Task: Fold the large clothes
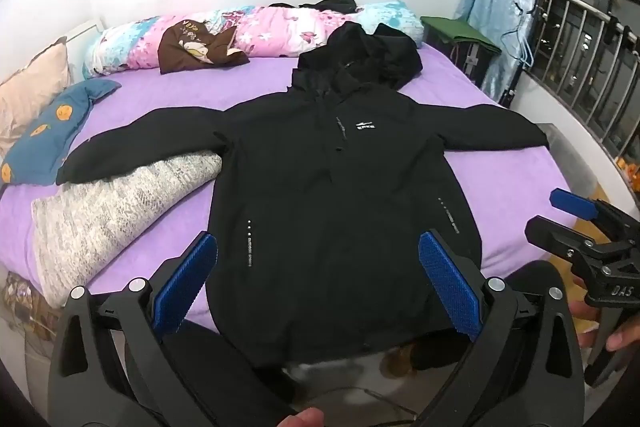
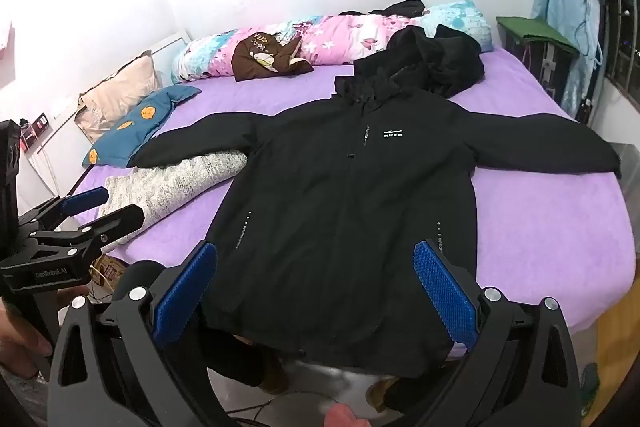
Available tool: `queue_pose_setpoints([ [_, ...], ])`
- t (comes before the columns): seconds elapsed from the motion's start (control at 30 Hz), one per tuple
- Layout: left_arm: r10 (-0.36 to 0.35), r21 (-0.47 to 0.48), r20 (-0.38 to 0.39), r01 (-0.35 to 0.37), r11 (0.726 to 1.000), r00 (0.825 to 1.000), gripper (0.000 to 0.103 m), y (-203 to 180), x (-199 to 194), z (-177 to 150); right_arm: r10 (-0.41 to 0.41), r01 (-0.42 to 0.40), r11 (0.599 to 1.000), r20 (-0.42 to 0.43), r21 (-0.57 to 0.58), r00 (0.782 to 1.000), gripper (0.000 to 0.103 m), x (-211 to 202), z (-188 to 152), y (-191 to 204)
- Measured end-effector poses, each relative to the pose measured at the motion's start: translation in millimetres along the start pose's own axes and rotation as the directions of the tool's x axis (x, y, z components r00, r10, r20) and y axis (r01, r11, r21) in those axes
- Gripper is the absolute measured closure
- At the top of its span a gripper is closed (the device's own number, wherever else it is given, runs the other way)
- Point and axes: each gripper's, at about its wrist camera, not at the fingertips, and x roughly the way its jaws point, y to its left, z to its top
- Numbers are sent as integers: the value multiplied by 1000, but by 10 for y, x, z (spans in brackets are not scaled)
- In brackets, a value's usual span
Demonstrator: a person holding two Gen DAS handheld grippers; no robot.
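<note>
The soft, bulky black hooded jacket (image 1: 340, 195) lies ahead of both gaping, empty claws (image 1: 318, 283) (image 2: 316, 283) — likely floppy; pinch its sleeve cuffs.

Black jacket (image 1: 336, 195), purple sheet (image 1: 516, 187), pink-and-blue floral quilt (image 1: 272, 31), grey speckled pillow (image 1: 116, 211)

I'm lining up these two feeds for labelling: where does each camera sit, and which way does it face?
Left wrist: on the left gripper, angled down at the black jacket on the purple bed; right gripper and a fingertip show.
Right wrist: on the right gripper, same downward aim; left gripper shows.
Shared: jacket, bed, floral quilt, both grippers open.
</note>
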Motion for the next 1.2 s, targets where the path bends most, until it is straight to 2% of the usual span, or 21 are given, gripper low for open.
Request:
queue_pose_setpoints([
  [1.2, -8, -20, 5, 9, 1000, 1000, 6, 149, -64, -8, 6, -5, 1000, 11, -17, 1000, 6, -74, 63, 42],
])
